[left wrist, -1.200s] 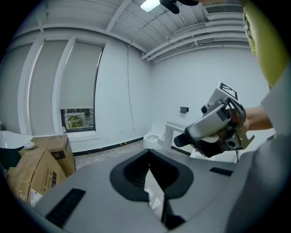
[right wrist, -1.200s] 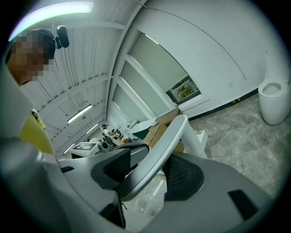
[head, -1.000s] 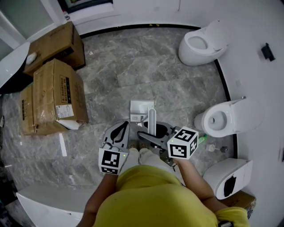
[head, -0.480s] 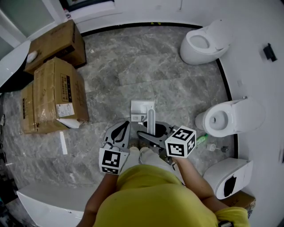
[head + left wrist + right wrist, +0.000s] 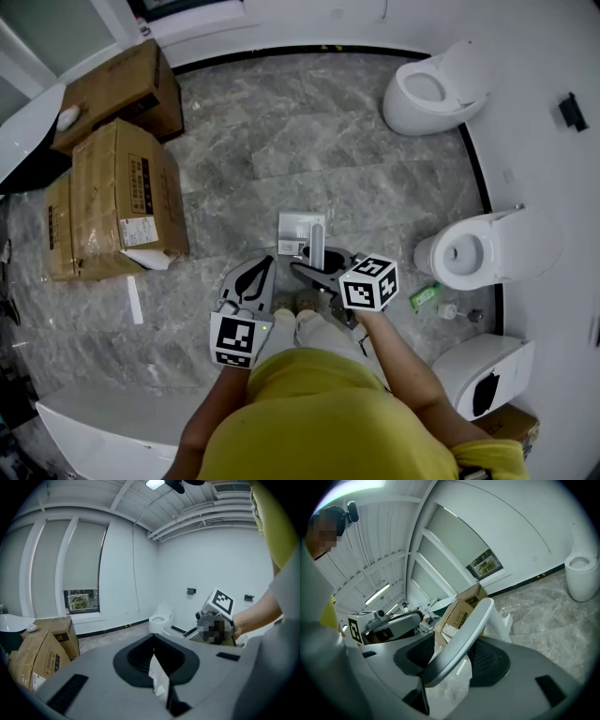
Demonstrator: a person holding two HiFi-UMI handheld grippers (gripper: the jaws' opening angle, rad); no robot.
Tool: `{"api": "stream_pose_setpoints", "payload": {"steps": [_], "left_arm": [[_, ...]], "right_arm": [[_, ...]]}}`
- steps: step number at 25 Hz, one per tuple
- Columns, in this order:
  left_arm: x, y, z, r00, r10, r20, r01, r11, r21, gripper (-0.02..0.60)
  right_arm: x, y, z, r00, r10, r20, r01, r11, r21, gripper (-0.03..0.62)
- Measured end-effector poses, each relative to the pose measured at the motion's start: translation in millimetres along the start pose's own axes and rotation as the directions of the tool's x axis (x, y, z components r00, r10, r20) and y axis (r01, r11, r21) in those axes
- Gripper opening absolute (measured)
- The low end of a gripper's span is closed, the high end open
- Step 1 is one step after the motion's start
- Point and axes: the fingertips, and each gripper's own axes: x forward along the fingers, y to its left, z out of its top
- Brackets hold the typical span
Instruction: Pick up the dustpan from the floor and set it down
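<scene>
Dustpan (image 5: 302,230) points pan-first away from the person, its handle pinched by the right gripper (image 5: 314,263); left gripper (image 5: 267,264) pressed together (only its own view shows that).

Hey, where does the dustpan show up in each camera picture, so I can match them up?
Head view: dustpan at centre, its handle reaching back into the right claw.
Left gripper view: not clearly in it.
Right gripper view: dustpan handle slants from lower middle up to centre, between the jaws.
Shared landmark: cardboard boxes.
</scene>
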Motion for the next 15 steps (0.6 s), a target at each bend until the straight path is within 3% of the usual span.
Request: {"api": "stream_pose_setpoints", "payload": {"steps": [15], "left_arm": [[8, -1, -5, 1.000, -0.011, -0.024, 0.011, 1.000, -0.005, 0.003]], "right_arm": [[25, -61, -46, 0.996, -0.052, -0.077, 0.055, 0.998, 0.034, 0.230]]}}
